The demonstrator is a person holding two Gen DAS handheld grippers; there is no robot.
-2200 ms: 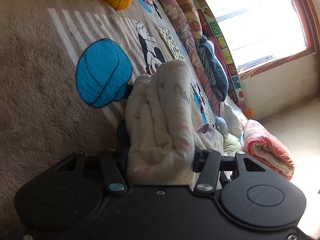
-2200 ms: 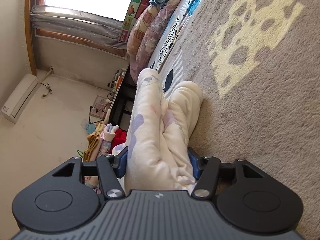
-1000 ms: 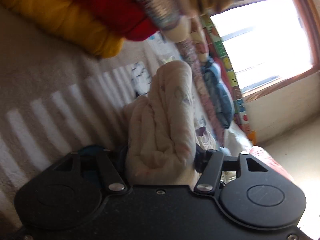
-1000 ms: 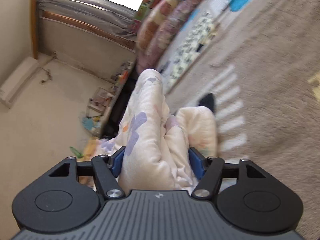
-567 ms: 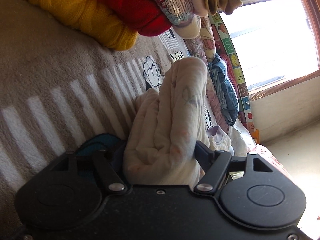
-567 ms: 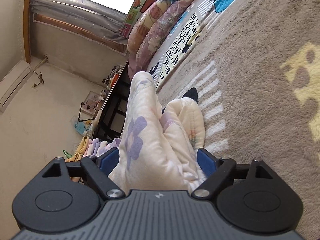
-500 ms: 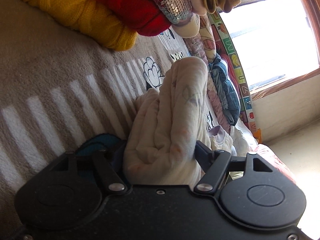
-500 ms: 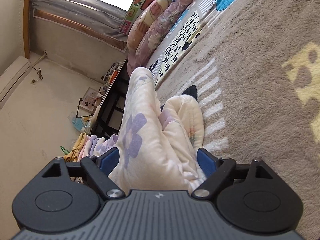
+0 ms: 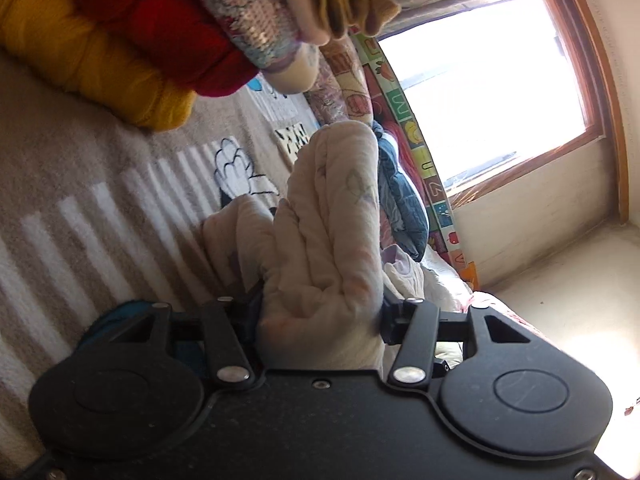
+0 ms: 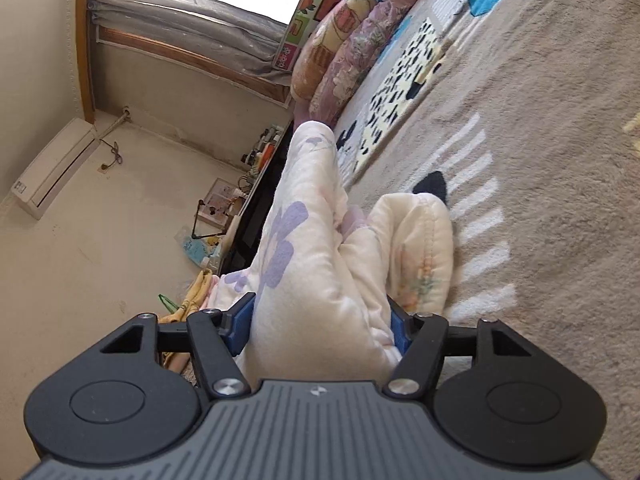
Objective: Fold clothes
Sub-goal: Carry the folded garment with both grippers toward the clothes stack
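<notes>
We hold both grippers nearly level, pitched slightly downward, each pointing along the brown blanket that covers the bed.

The left gripper has just been closing, and its jaws now pinch a thick bunch of the cream quilted garment. The right gripper has likewise just been closing; its blue pads press on both flanks of the same garment, seen there with a purple flower print.

Hidden or unclear items:
- In the left view the fingertips are buried in the fabric, so only the black linkage bars show.
- In the right view the right-hand pad is mostly covered by cloth.
- The garment's full outline cannot be determined, because both gripper bodies cut off its lower part.
- The stack of folded clothes is cropped by the top edge of the left view.

Position of the garment relative to the fingers: it fills the gap between each pair of jaws and rises forward beyond them in two rounded folds. In the right view the lower fold appears to meet the blanket; the contact line itself is not visible. Rolled quilts line the far edge of the bed below the window.
</notes>
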